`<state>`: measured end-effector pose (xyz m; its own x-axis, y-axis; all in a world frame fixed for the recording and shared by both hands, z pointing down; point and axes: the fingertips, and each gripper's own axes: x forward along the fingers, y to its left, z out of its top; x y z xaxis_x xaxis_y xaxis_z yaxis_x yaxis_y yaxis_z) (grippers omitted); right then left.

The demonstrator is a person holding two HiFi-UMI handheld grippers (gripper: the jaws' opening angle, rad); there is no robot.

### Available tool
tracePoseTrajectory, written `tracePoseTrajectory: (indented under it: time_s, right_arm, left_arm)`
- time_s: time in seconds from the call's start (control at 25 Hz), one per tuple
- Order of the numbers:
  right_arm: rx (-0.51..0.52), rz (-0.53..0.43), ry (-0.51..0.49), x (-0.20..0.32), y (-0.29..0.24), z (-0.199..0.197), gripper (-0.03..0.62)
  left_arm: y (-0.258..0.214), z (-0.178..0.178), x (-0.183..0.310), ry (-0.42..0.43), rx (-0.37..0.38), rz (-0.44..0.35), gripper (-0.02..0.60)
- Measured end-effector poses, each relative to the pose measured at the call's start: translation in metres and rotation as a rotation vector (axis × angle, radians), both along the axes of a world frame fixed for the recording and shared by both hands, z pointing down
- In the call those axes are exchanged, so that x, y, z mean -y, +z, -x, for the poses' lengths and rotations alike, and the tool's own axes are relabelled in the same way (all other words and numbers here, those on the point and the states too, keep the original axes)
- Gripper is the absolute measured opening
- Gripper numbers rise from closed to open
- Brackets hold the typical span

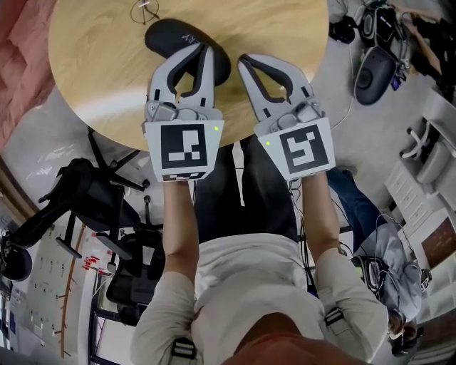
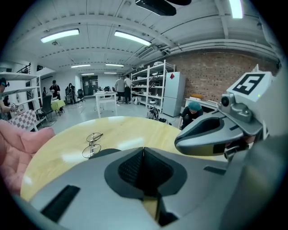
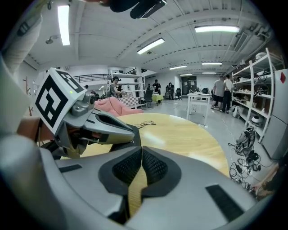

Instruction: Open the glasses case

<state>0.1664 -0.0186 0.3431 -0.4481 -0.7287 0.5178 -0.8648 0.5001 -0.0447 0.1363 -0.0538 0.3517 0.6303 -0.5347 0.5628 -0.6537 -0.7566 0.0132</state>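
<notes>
The black glasses case (image 1: 178,39) lies closed on the round wooden table (image 1: 285,28). A pair of thin wire glasses (image 1: 146,10) rests just beyond it. My left gripper (image 1: 206,48) hovers over the case's right part, jaws shut with nothing between them. My right gripper (image 1: 242,60) is close beside it on the right, over bare wood, also shut and empty. In the left gripper view the glasses (image 2: 92,144) and a sliver of the case (image 2: 100,152) show past the closed jaws. In the right gripper view the left gripper (image 3: 103,128) covers most of the case (image 3: 120,146).
The table's near edge runs just below both grippers. A black office chair (image 1: 85,192) stands under the table at the left. A pink cloth (image 1: 21,57) lies past the table's left rim. Bags and cables (image 1: 374,71) sit on the floor at the right.
</notes>
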Motion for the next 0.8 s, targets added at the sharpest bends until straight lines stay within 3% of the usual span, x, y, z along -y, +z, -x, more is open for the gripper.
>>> tracePoseTrajectory:
  time_s: [0.16, 0.52, 0.6, 0.76, 0.8]
  right_arm:
    - [-0.063, 0.028, -0.081, -0.014, 0.008, 0.005, 0.02]
    - [-0.098, 0.044, -0.153, -0.02, 0.013, 0.017, 0.02]
    - [-0.07, 0.046, -0.171, -0.018, 0.013, 0.023, 0.02]
    - [0.091, 0.065, -0.208, -0.012, 0.012, 0.038, 0.027]
    - [0.12, 0.067, -0.216, -0.01, 0.012, 0.039, 0.073]
  left_arm:
    - [-0.003, 0.011, -0.006, -0.019, -0.007, 0.006, 0.018]
    - [-0.009, 0.033, -0.024, -0.096, -0.032, 0.027, 0.018]
    - [-0.01, 0.038, -0.029, -0.12, -0.046, 0.041, 0.018]
    - [-0.012, 0.045, -0.037, -0.143, -0.065, 0.059, 0.018]
    - [-0.012, 0.046, -0.039, -0.149, -0.068, 0.063, 0.018]
